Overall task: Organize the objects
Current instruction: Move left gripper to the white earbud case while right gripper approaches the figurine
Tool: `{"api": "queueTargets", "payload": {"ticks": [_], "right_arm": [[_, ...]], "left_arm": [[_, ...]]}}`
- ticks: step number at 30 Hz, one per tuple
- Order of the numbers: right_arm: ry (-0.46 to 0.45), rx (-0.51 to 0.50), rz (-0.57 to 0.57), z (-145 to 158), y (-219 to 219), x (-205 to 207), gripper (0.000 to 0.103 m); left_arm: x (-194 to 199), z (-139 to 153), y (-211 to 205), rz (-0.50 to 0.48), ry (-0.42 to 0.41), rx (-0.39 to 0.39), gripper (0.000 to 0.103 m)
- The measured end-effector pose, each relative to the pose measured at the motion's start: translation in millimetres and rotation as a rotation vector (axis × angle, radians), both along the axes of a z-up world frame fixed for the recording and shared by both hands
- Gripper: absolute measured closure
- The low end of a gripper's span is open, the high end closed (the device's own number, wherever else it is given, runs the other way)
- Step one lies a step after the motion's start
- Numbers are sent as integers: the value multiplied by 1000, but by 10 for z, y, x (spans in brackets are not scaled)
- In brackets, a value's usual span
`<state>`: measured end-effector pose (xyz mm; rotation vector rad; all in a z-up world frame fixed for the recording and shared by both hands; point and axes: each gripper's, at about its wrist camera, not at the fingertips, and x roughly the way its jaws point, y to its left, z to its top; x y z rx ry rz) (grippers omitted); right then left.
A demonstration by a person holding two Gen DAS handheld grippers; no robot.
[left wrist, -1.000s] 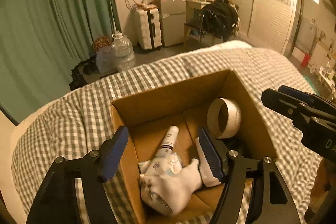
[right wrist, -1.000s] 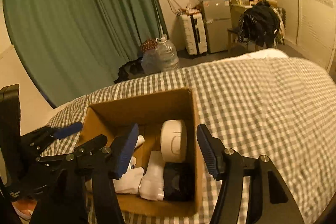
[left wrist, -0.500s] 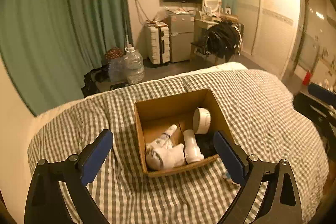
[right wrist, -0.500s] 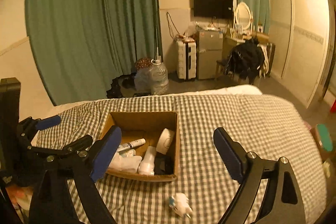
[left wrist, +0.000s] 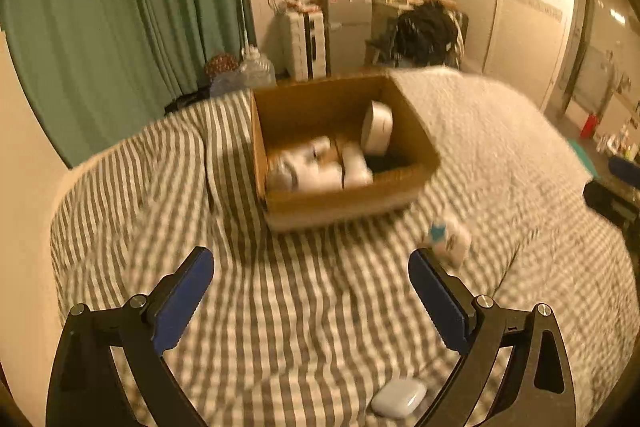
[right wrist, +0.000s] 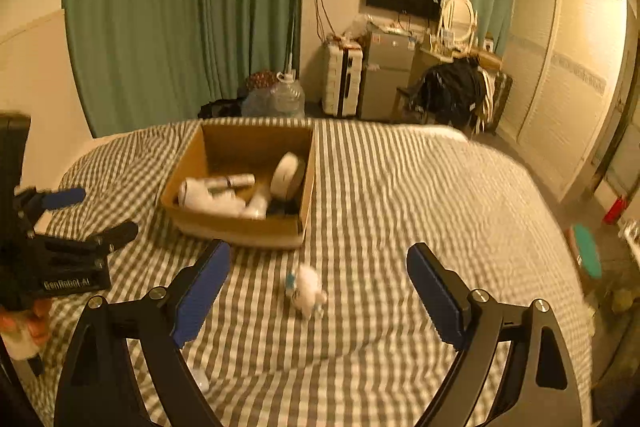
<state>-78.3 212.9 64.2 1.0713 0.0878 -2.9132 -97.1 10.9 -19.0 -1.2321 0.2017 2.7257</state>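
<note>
On the checked bedspread (right wrist: 400, 187), both my grippers, left (left wrist: 310, 291) and right (right wrist: 318, 285), have pulled back from the cardboard box (right wrist: 240, 227) with jaws wide and empty, so the small white item (right wrist: 306, 289) lying just near of it reads as my next pick.

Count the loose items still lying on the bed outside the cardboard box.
2: a small white bottle just in front of the cardboard box, and a white earbud case nearest the left gripper. Others may be hidden.

A gingham-covered bed (right wrist: 400, 187) carries a cardboard box (right wrist: 240, 227), small white toy (right wrist: 306, 289) and white earbud case (left wrist: 398, 397).
</note>
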Motion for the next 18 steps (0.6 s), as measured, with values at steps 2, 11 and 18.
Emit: {"api": "queueTargets", "payload": {"ticks": [2, 11, 18], "right_arm": [[-18, -29, -17, -208, 57, 56, 13], [-170, -45, -60, -1117, 84, 240, 13], [-212, -139, -117, -1380, 236, 313, 13]], "left_arm": [[69, -229, -2, -1, -37, -3, 3], [459, -913, 161, -55, -140, -7, 3], [623, -1232, 401, -145, -187, -94, 3]]}}
